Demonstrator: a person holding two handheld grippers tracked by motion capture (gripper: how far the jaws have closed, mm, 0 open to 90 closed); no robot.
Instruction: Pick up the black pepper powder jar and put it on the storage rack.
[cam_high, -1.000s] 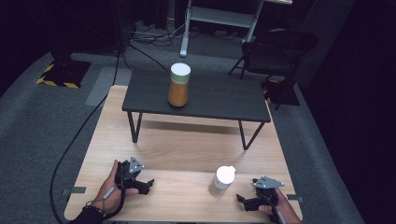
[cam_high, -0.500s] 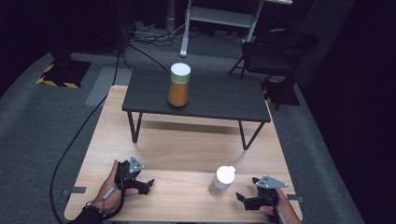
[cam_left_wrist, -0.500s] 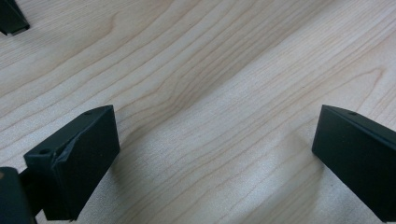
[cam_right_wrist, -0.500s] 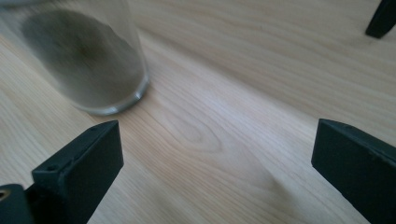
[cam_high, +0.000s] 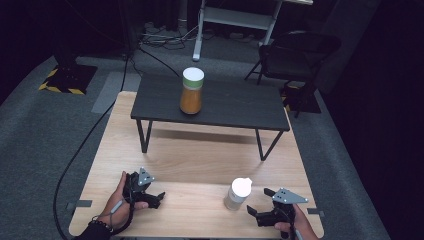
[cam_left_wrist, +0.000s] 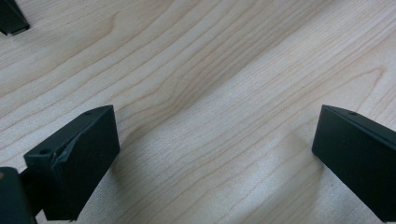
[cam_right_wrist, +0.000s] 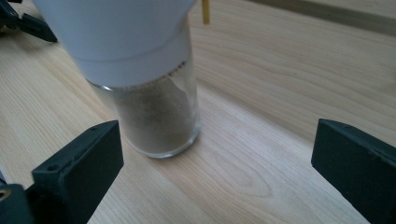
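Observation:
A small glass jar (cam_high: 238, 195) with a white cap and dark powder inside stands near the front right of the wooden table (cam_high: 200, 150). My right gripper (cam_high: 257, 202) sits just right of it, open, jaws pointing at it. In the right gripper view the jar (cam_right_wrist: 154, 107) stands just ahead of my right gripper (cam_right_wrist: 215, 163), left of centre, and no pad touches it. Those jaws have just been closing a little. My left gripper (cam_high: 159, 197) rests open on the front left of the table; in its own view the left gripper (cam_left_wrist: 215, 154) has bare wood between its jaws.
A low black table (cam_high: 235, 107) stands on the far half of the wooden table and carries a tall orange jar (cam_high: 192, 92) with a white and green lid. A black chair (cam_high: 295, 55) and a white stand (cam_high: 235, 17) are on the floor beyond.
The right gripper has edged slightly left toward the white-capped jar. The left gripper and both jars have stayed put.

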